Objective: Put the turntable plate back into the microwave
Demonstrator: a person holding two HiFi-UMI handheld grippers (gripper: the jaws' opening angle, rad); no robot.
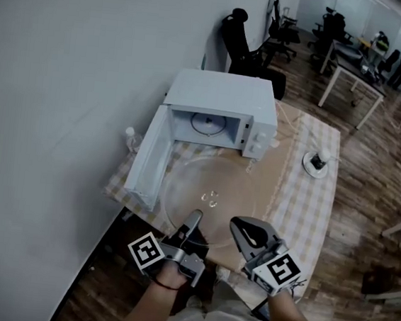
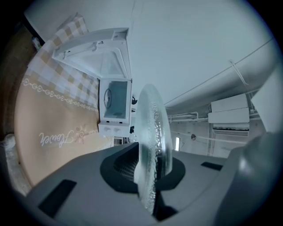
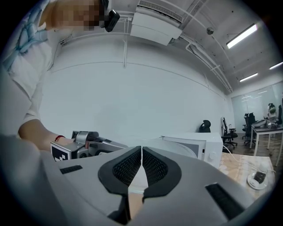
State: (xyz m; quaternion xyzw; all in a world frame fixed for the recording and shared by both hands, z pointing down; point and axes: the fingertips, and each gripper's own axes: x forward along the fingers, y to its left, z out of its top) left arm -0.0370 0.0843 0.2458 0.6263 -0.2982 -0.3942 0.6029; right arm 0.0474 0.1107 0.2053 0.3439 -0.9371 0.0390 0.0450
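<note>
The plate (image 1: 215, 193) is held over the table (image 1: 310, 203) just in front of the open microwave (image 1: 221, 98). The left tool (image 1: 196, 218) pinches its near rim, and the right tool (image 1: 240, 228), pads almost together on a thin pale sliver, seems to pinch it too. Both tools should go forward together at one height, keeping the glass flat and clear of the door (image 1: 147, 161). The plate should be set down centred inside before either tool lets go.
</note>
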